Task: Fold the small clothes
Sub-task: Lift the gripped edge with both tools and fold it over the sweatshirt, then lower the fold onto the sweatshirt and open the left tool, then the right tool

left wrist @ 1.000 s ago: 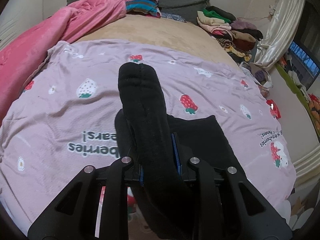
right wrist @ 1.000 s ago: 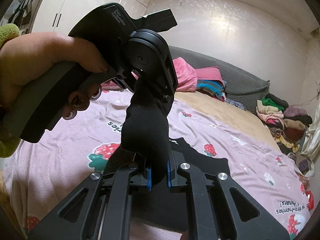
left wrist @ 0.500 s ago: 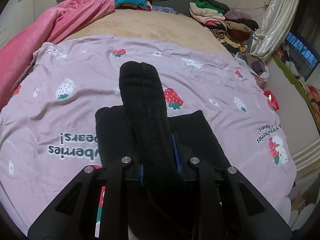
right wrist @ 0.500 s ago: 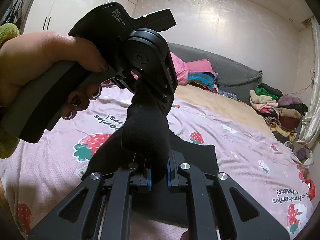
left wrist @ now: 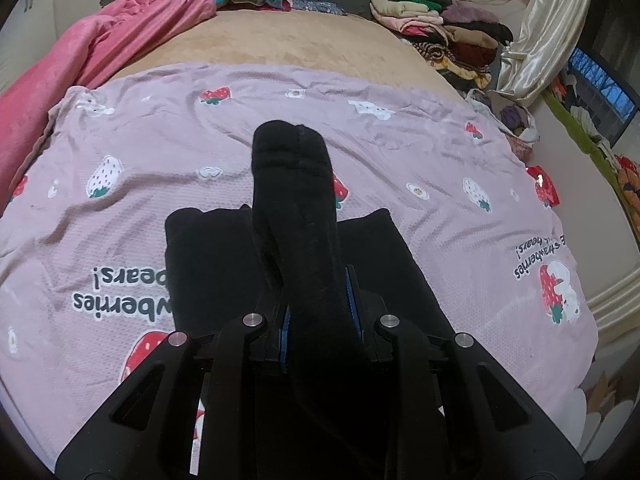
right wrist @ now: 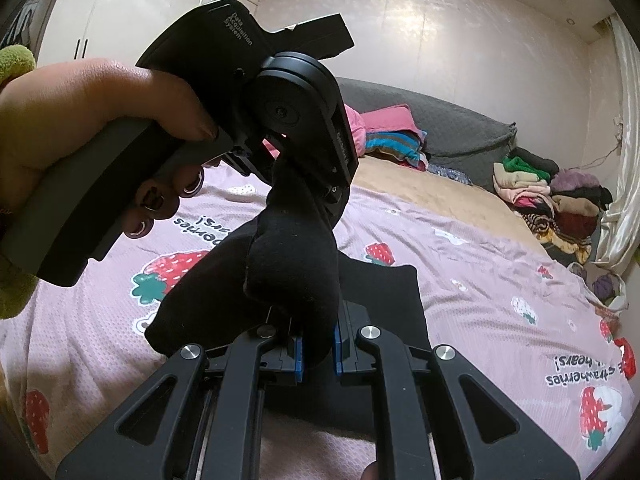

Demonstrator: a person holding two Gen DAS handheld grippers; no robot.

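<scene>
A black garment (left wrist: 216,264) lies partly flat on the pink strawberry sheet (left wrist: 420,152). A thick bunched fold of it (left wrist: 296,200) is lifted off the bed. My left gripper (left wrist: 316,320) is shut on this fold, which runs up between the blue pads. In the right wrist view my right gripper (right wrist: 318,350) is shut on the same black cloth (right wrist: 292,272) lower down. Just above it, the left gripper (right wrist: 316,196), held by a hand (right wrist: 80,132), pinches the cloth's upper end. The two grippers are close together, with the fold stretched between them.
A pink blanket (left wrist: 132,36) is heaped at the far left of the bed. Folded clothes (left wrist: 436,20) are stacked at the far right, next to a curtain (left wrist: 536,40). A tan sheet (left wrist: 288,40) covers the far half, and a grey headboard (right wrist: 440,120) stands behind.
Both grippers have moved sideways over the sheet and a little lower, still holding the fold. More of the flat black cloth now shows under them.
</scene>
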